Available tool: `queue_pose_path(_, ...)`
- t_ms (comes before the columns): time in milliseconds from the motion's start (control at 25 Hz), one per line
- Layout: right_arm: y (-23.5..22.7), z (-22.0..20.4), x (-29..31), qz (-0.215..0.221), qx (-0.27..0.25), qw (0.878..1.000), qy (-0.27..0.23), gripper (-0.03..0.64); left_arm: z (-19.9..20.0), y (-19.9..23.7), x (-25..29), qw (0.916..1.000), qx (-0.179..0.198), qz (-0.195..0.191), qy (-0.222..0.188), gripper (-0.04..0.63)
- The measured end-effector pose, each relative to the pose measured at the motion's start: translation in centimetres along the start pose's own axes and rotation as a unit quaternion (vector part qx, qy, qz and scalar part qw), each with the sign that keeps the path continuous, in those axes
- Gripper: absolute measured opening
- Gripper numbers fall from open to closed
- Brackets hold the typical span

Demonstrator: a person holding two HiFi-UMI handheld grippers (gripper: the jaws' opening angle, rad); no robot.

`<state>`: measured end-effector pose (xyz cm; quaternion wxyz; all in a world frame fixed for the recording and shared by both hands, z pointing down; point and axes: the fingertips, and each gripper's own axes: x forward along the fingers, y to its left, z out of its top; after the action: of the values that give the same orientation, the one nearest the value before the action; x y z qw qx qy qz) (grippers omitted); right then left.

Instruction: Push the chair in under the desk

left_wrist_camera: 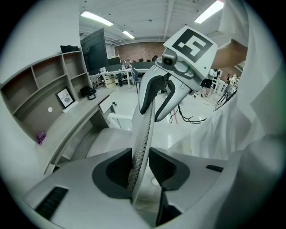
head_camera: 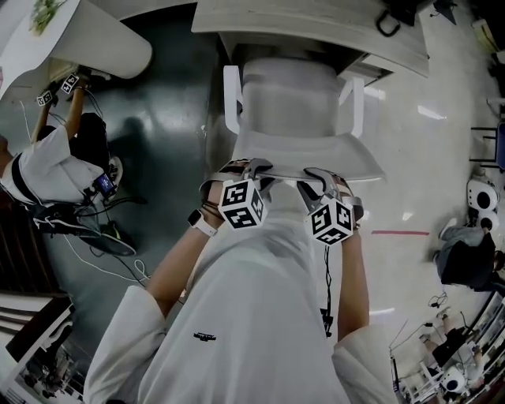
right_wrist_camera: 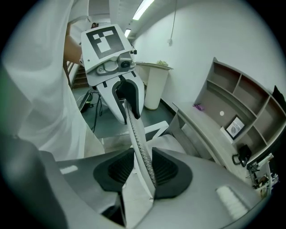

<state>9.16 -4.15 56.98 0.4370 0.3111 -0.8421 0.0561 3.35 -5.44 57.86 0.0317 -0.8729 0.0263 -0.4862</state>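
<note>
A white chair (head_camera: 293,99) stands with its seat partly under the pale desk (head_camera: 316,22) at the top of the head view. Both grippers sit on the top edge of its backrest (head_camera: 316,154), left gripper (head_camera: 251,167) beside right gripper (head_camera: 319,175). In the left gripper view the perforated backrest edge (left_wrist_camera: 144,134) runs up between the jaws, and the left gripper (left_wrist_camera: 140,166) is shut on it. In the right gripper view the backrest edge (right_wrist_camera: 136,129) leans on one pad of the right gripper (right_wrist_camera: 142,172), with a sliver of gap at the other pad.
Another person (head_camera: 47,170) stands at the left beside a round white table (head_camera: 99,39), with cables (head_camera: 102,237) on the dark floor. A curved shelf unit (left_wrist_camera: 53,80) rises behind the desk. A white bin (right_wrist_camera: 154,87) stands by the wall, and equipment (head_camera: 477,197) sits at the right.
</note>
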Motion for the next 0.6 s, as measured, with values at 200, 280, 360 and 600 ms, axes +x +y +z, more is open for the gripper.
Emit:
queue_pose_path(200,-2.0,0.2,0.9,-0.017,0.008,1.000,-0.015,0.146,0.2,2.0,0.7,1.0000,-0.003,0.005,0.001,0.121)
queue_pose_path(280,-2.2,0.8,1.2,-0.023,0.009,0.999,-0.020,0.146,0.0,2.5,0.4,0.9999,-0.002,0.010,0.001,0.121)
queue_pose_path(360,-2.5,1.2,1.4,-0.026,0.008,0.999,-0.021,0.146,-0.2,3.1,0.2,0.9999,-0.003,0.011,0.002,0.123)
queue_pose_path(600,-4.0,2.0,2.2,-0.052,0.003,0.998,-0.029,0.146,-0.3,5.2,0.3,0.9999,0.004,0.012,0.004,0.126)
